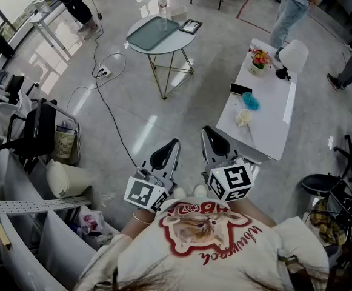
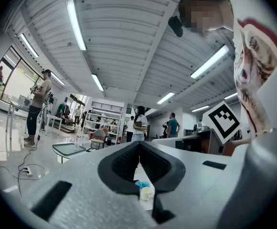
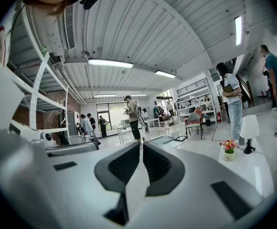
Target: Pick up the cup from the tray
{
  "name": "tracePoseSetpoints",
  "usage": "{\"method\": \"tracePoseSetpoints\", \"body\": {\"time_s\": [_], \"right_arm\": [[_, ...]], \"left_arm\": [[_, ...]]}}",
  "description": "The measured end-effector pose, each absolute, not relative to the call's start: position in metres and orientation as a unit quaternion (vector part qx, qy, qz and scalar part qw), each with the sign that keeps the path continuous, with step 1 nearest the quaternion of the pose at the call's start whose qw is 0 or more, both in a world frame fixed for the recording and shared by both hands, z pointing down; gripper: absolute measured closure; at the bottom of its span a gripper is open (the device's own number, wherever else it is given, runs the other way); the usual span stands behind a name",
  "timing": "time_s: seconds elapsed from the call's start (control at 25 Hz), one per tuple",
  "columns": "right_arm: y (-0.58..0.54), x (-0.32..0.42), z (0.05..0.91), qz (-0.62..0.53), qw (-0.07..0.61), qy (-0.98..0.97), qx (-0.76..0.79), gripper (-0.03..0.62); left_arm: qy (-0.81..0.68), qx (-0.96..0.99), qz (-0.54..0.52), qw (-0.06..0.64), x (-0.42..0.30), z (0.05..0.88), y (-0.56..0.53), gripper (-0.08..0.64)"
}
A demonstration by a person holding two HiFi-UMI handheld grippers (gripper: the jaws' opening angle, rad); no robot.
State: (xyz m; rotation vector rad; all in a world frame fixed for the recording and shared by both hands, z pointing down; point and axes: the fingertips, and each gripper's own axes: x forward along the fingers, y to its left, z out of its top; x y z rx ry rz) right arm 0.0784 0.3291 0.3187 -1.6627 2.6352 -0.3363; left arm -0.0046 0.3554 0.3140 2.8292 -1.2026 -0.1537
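A pale cup (image 1: 243, 117) stands on the long white table (image 1: 272, 117) to my right front, beside a blue crumpled thing (image 1: 250, 101). The grey-green tray (image 1: 153, 34) lies on the round table (image 1: 176, 42) farther ahead, and I see no cup on it. Both grippers are held close to my chest, far from either table. My left gripper (image 1: 174, 143) is shut and holds nothing; below its jaws the left gripper view shows the cup (image 2: 147, 193). My right gripper (image 1: 206, 130) is also shut and holds nothing, its jaws pointing toward the tray (image 3: 163, 140).
On the white table are a phone (image 1: 240, 89), a flower pot (image 1: 260, 59) and a white lamp (image 1: 292, 56). A bottle (image 1: 162, 6) and a framed tablet (image 1: 191, 26) stand by the tray. A cable with a power strip (image 1: 103, 71) crosses the floor. A black chair (image 1: 39, 129) stands left; people stand around.
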Motion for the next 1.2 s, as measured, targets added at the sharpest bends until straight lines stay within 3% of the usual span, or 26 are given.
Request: {"method": "tracePoseSetpoints", "body": {"time_s": [1.2], "right_arm": [[0.347, 0.081, 0.313, -0.075, -0.004, 0.855, -0.512, 0.549]], "left_arm": [[-0.409, 0.909, -0.068, 0.043, 0.002, 0.315, 0.37, 0.546]]}}
